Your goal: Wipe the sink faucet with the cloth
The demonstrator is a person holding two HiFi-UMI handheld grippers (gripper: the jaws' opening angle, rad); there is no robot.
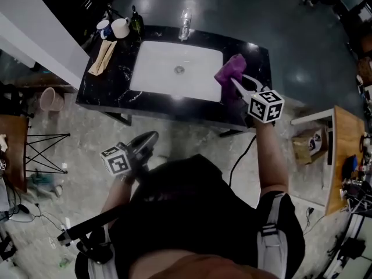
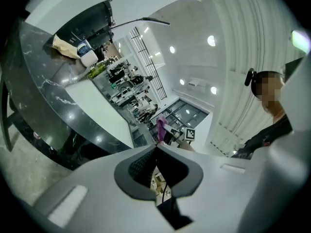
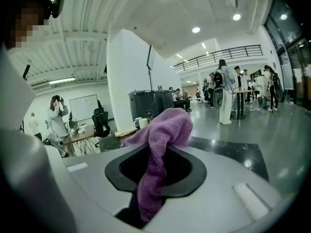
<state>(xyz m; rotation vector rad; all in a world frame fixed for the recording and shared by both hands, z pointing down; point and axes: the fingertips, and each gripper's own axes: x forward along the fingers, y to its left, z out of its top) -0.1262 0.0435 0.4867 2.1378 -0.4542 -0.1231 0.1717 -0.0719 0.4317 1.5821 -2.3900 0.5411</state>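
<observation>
Right gripper (image 1: 237, 85): jaws clamped on the purple cloth (image 3: 164, 130). A bunched fold stands above the tips and a tail hangs down between the pads.
Cloth, location: in the air over the right end of the black counter (image 1: 110, 95), just beside the sink (image 1: 152, 68).
Left gripper (image 1: 152, 137): jaws together with nothing between them. It is held on the near side of the counter, well apart from the sink.
Faucet (image 1: 185, 23): at the middle of the sink's back rim, well apart from the cloth.
Other stock: two cups (image 1: 119, 28), a dark bottle (image 1: 136, 21) and a tan folded item (image 1: 102, 57), all at the counter's left end.
Step in hand (judged): bring the cloth across the basin to the faucet. No wiping has begun.
Handling note (judged): lead with the bunched fold so that fabric, not jaw tips, meets the faucet. Grip firmly, since the loose tail could slip. Wrap the spout and stroke along it, staying clear of the bottle.
</observation>
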